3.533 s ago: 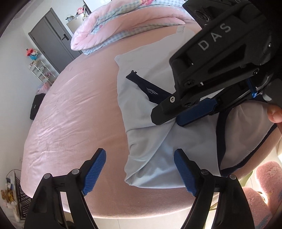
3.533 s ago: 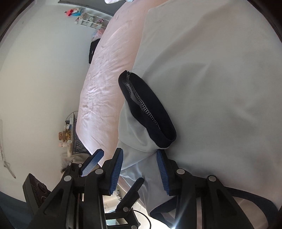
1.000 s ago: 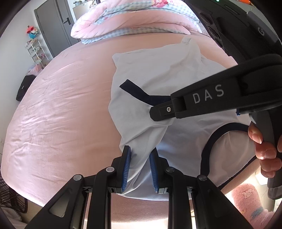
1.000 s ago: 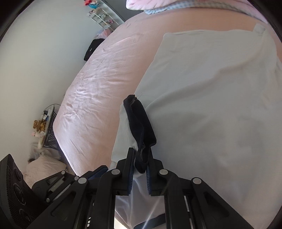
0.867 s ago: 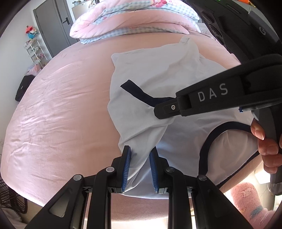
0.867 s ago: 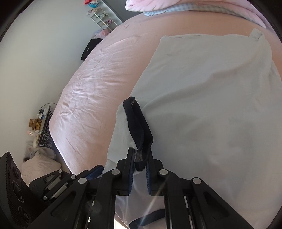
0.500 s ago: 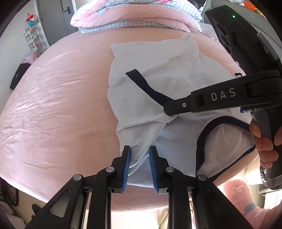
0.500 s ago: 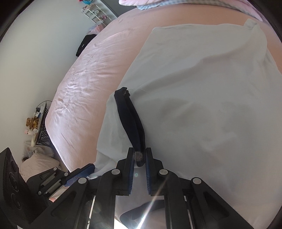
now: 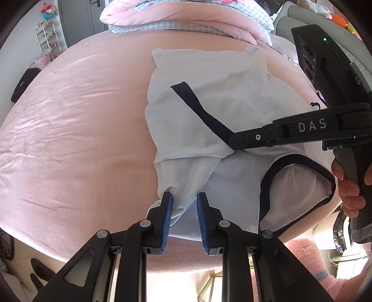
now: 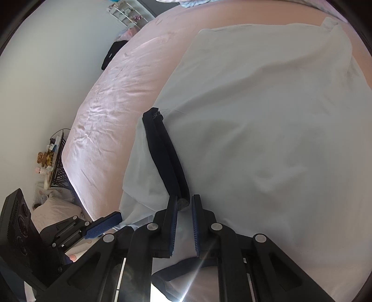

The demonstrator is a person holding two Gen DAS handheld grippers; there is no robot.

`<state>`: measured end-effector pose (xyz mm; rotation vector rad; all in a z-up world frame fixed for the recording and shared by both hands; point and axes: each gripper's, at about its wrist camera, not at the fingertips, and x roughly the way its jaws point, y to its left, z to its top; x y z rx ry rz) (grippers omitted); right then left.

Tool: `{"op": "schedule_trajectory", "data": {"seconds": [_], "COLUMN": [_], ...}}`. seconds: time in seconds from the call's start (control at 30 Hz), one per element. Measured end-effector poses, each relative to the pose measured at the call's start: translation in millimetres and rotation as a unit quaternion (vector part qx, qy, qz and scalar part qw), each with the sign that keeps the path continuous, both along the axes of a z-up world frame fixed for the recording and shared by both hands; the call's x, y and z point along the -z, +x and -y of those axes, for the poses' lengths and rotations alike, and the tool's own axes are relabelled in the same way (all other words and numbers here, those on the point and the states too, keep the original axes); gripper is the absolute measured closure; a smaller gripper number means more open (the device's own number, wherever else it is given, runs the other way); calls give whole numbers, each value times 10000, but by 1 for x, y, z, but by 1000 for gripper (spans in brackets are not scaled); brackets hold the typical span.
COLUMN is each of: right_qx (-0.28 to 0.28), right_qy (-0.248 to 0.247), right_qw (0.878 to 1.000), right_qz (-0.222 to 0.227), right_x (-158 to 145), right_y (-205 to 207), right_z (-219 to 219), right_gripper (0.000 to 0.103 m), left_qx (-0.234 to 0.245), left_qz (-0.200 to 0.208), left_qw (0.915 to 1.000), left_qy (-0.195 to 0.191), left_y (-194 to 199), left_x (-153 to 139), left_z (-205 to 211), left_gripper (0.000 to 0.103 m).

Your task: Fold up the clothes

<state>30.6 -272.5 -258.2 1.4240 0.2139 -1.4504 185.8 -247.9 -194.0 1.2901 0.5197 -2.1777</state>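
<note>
A pale blue shirt with navy trim lies on a pink bed, its body spread toward the pillows and its near end at the bed's front edge. One sleeve is folded across the body, so its navy cuff runs as a dark diagonal band over the light cloth. The navy-bound neckline gapes open at the near right, showing the paler inside. The cloth is soft and lightly creased, bunched where it is gripped.

The left gripper pinches a gathered fold at the shirt's near shoulder, blue pads pressed into the cloth. The right gripper is clamped on the end of the cuff, which rises from between its fingers as a doubled dark strip.
</note>
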Motion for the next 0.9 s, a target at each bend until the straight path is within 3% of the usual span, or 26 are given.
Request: {"op": "schedule_trajectory", "data": {"seconds": [0.03, 0.1, 0.13, 0.17, 0.37, 0.57, 0.63, 0.77, 0.9], "right_qx": [6, -28, -56, -116, -801, -1718, -1710, -1502, -1379], "right_qy": [-33, -41, -31, -27, 4, 290, 567, 554, 607], "right_qw": [10000, 10000, 10000, 9999, 9936, 9664, 9564, 9439, 9449], "right_qz": [48, 32, -8, -85, -797, -1887, -2299, -2889, -2908], "right_x": [-1, -3, -4, -6, -19, -15, -6, -2, 1], "right_y": [-1, -2, -3, -2, 12, 43, 47, 50, 40], "right_z": [0, 3, 5, 7, 38, 76, 79, 73, 71], "right_gripper": [90, 76, 64, 61, 61, 61, 61, 62, 64], "left_qx": [1, 2, 3, 3, 44, 96, 90, 157, 245], "left_qz": [12, 35, 46, 58, 151, 203, 218, 267, 251], "left_qw": [10000, 10000, 10000, 10000, 9999, 9997, 9997, 9995, 9993], "left_qy": [4, 12, 16, 20, 10, 39, 58, 53, 122], "left_y": [3, 10, 13, 16, 27, 34, 37, 44, 53], "left_x": [0, 1, 2, 2, 4, 5, 6, 8, 10], "left_z": [-2, -5, -7, -9, -15, -14, -14, -16, -15], "left_gripper": [84, 84, 84, 84, 84, 84, 84, 84, 84]}}
